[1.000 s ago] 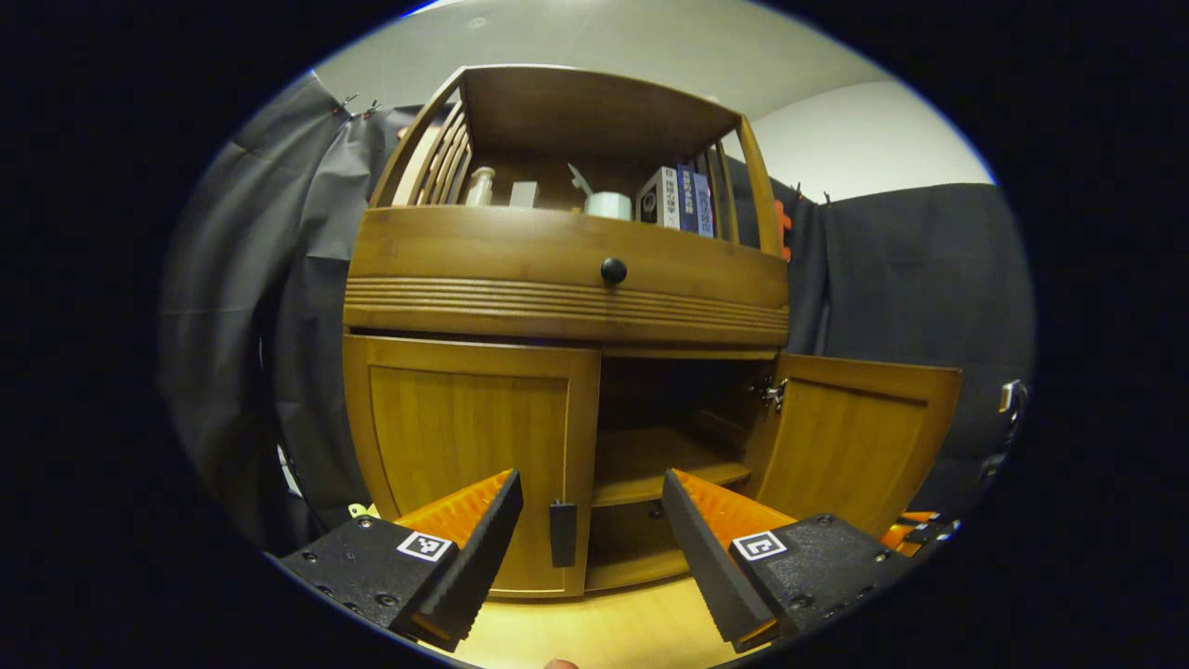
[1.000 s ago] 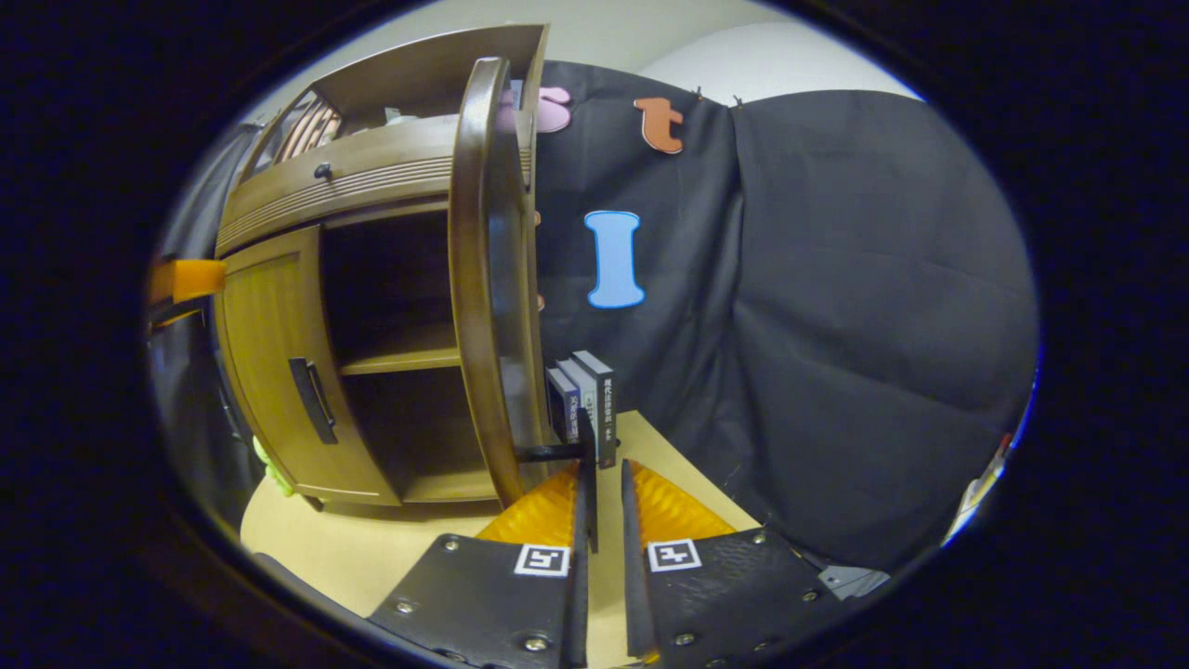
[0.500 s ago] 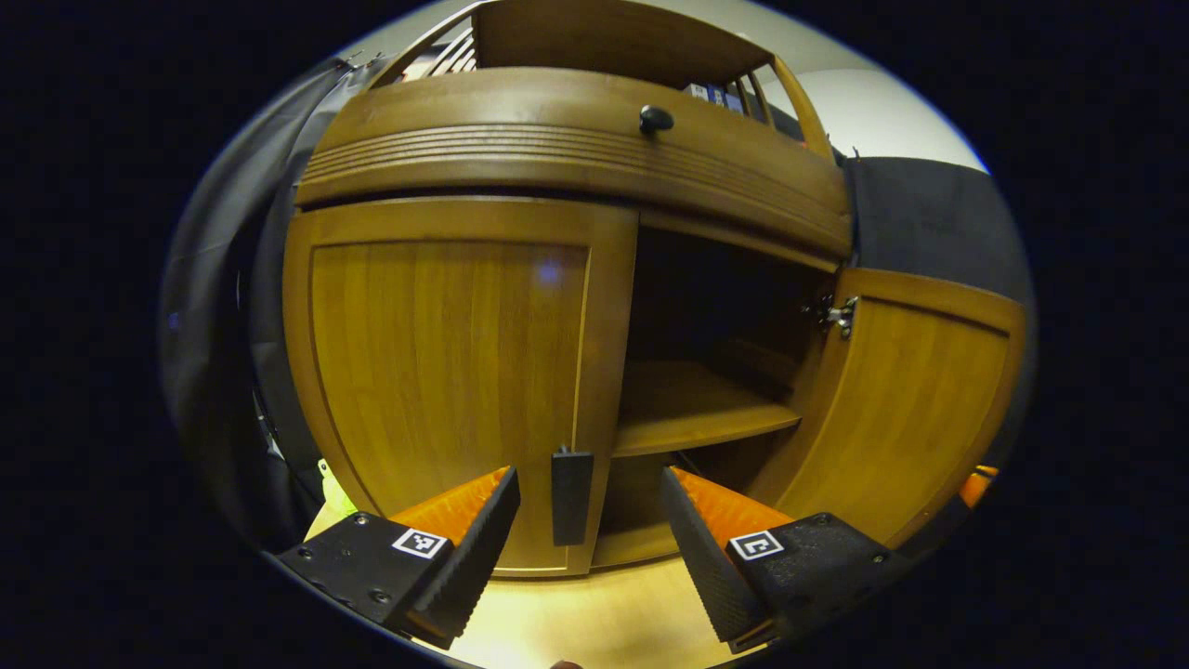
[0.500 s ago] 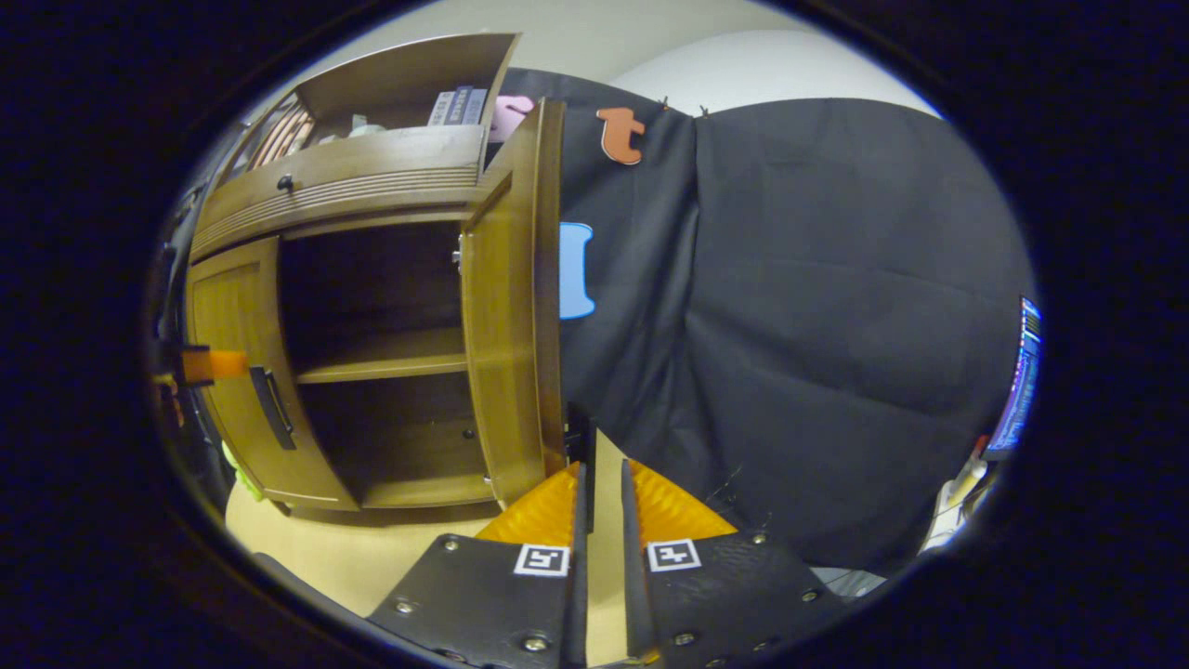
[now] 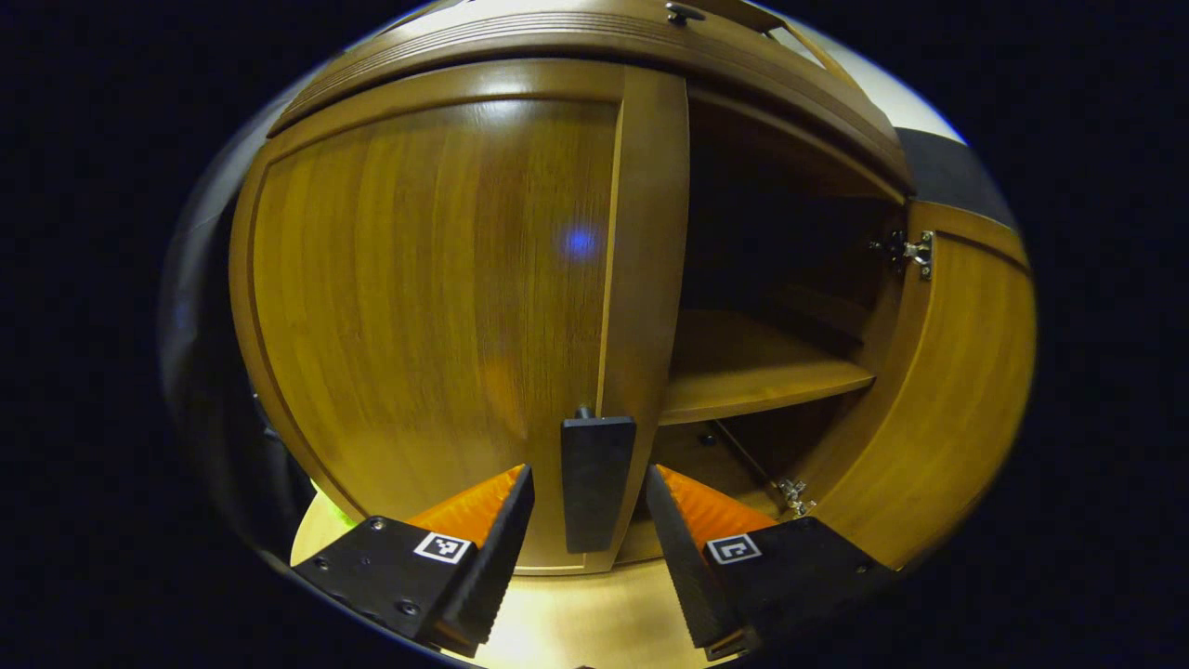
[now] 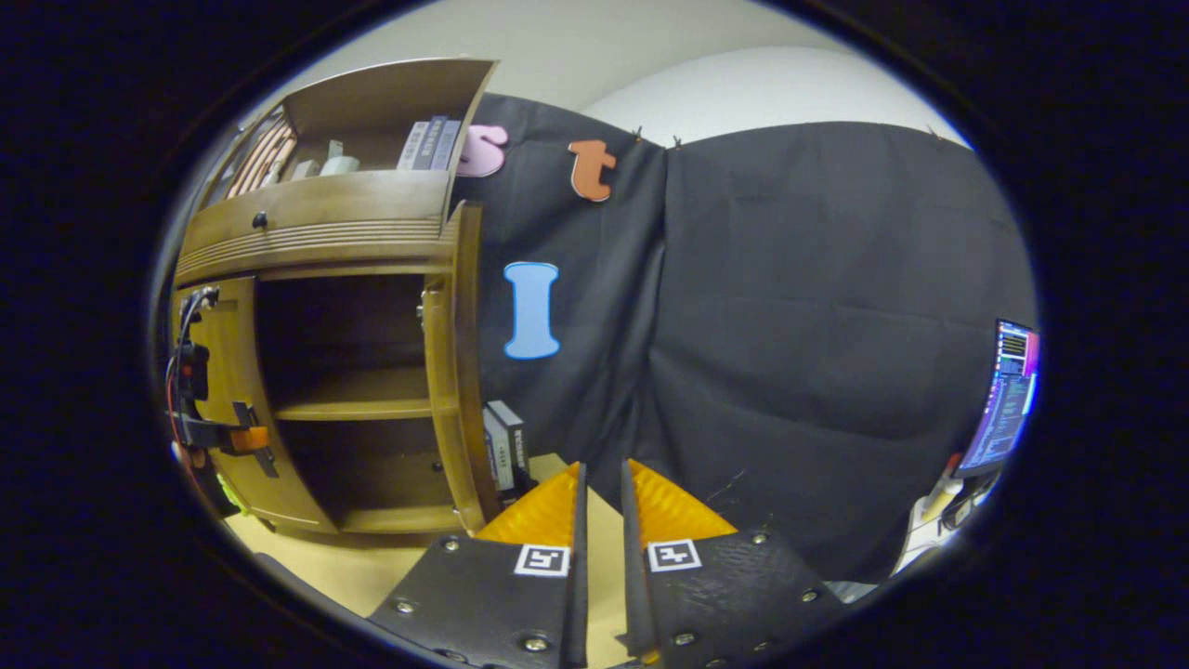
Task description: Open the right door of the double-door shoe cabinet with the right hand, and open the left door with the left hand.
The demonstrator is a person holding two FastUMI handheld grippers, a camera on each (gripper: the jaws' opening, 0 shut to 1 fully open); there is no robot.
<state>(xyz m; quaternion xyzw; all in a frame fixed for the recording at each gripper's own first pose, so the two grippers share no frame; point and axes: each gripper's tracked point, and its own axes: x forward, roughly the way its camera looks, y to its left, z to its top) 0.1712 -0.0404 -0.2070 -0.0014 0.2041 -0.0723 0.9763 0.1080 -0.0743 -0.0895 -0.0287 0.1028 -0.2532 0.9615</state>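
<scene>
Top of shoe cabinet (image 5: 594, 37) cut off above the left gripper (image 5: 587, 520), drawer knob (image 5: 683, 12) half lost at the edge. Lower end of left door handle (image 5: 594, 478) partly masked by the fingers (contact not discernible). Far to the right gripper's (image 6: 599, 506) right, monitor (image 6: 1008, 395) clipped, too small to read. Books (image 6: 506, 446) partly hidden behind right door (image 6: 455, 372).

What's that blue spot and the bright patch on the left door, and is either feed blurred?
Left gripper view: the blue spot is a small light reflection on the glossy left door, with white glare along its top; fisheye bows the door, and the handle looks sharp. Right gripper view: evenly lit, no blur, the cabinet bent at the edge.
</scene>
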